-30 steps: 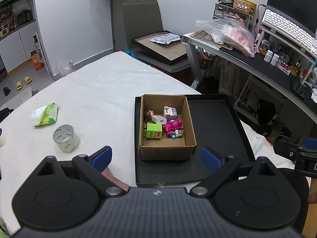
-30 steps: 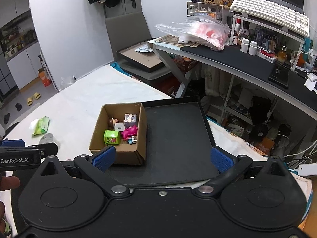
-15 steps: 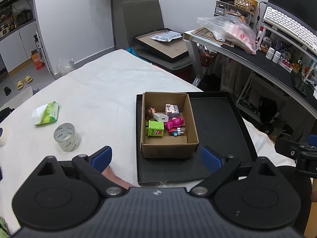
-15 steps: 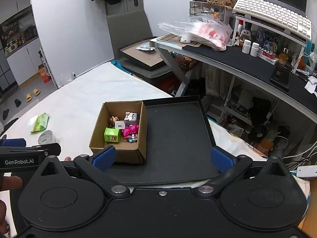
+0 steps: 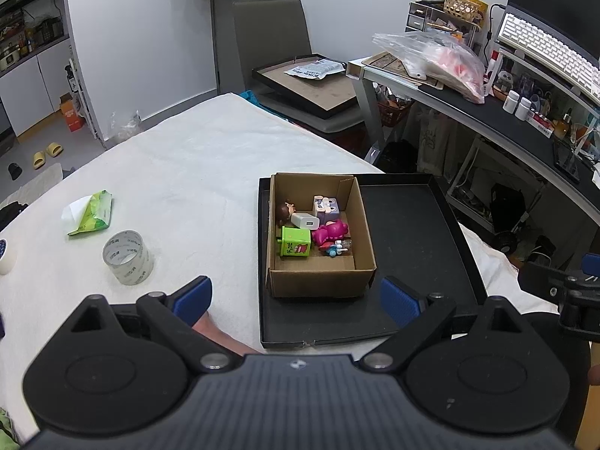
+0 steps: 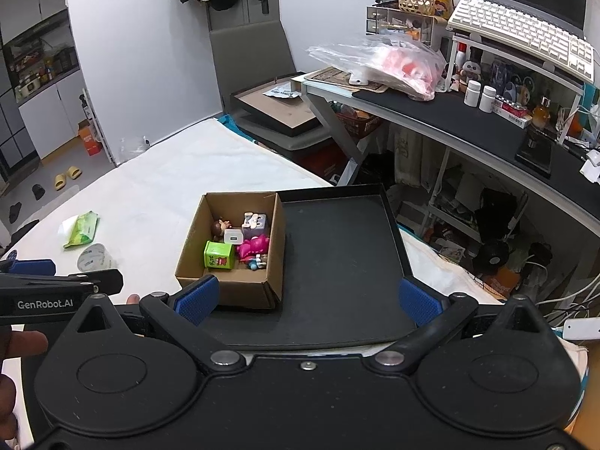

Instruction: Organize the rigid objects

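On the white-clothed table, the black shallow tray (image 5: 412,232) holds a brown cardboard box (image 5: 318,281) of small hard plastic toys (image 5: 330,232), judged light, stiff and best pinched across flat sides like the green cube's (image 5: 296,245), while the left gripper (image 5: 296,298) and right gripper (image 6: 305,298) both hover wide open and empty.

Toys (image 5: 313,230) jumbled in cardboard box (image 5: 322,281)

The room is bright with soft, even light that seems to come from above. Shadows are faint: a thin dark one lies beside the box (image 5: 318,240) on the black tray (image 5: 412,232), and the inside of the box is a bit dim. The white cloth (image 5: 180,172) looks very bright but is not washed out. Both pictures are sharp in the middle. Straight lines bend near the edges, like the wall (image 6: 123,56) and the shelf (image 6: 506,138). The corners go dark. The black tool (image 6: 305,298) up close shows a dull shine.
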Motion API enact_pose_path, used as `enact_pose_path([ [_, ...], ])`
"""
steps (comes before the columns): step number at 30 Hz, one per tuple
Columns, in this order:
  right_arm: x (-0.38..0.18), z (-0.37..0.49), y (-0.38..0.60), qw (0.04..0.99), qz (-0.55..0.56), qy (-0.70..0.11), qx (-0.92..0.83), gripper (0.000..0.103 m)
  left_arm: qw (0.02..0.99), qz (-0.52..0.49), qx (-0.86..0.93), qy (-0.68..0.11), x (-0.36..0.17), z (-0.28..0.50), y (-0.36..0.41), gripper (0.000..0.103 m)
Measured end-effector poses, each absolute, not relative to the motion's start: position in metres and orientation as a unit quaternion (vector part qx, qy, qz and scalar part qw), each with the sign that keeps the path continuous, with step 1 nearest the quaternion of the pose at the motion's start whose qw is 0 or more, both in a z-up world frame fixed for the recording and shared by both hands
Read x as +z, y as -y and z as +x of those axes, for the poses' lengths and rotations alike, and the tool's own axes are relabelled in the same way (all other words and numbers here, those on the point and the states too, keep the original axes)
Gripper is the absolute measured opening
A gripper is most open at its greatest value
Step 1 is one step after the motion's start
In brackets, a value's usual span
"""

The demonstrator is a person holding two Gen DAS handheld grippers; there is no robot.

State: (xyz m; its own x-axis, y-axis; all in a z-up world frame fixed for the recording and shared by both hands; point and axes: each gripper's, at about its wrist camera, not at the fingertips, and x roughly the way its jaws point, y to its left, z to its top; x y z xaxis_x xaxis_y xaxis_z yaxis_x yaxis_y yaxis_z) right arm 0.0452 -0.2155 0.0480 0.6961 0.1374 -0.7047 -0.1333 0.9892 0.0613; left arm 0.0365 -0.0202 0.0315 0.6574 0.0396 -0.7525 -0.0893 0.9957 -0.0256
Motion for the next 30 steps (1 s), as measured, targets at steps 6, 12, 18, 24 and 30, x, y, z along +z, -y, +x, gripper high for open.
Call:
enact_pose_path([
  [6,0.0482,0.0447,0.2162,0.920,0.005,-0.383,0.077,0.103,0.910,-0.030,0.035,-0.412,0.0319,0.0357,0.0196,0.096],
  [12,0.0481,0.0436,0.2152,0.920,0.004,-0.384,0.077,0.103,0.910,-0.030,0.036,-0.413,0.0316,0.0357,0.0196,0.096],
  [18,0.0492,0.0426,0.2144,0.921,0.003,-0.382,0.078,0.103,0.911,-0.029,0.036,-0.411,0.0351,0.0327,0.0194,0.096],
  [24,0.0496,0.0424,0.2143,0.921,0.004,-0.382,0.077,0.103,0.910,-0.030,0.036,-0.411,0.0348,0.0326,0.0196,0.096],
  [30,0.0499,0.0420,0.2145,0.921,0.004,-0.382,0.078,0.103,0.910,-0.030,0.036,-0.412,0.0345,0.0326,0.0195,0.096],
])
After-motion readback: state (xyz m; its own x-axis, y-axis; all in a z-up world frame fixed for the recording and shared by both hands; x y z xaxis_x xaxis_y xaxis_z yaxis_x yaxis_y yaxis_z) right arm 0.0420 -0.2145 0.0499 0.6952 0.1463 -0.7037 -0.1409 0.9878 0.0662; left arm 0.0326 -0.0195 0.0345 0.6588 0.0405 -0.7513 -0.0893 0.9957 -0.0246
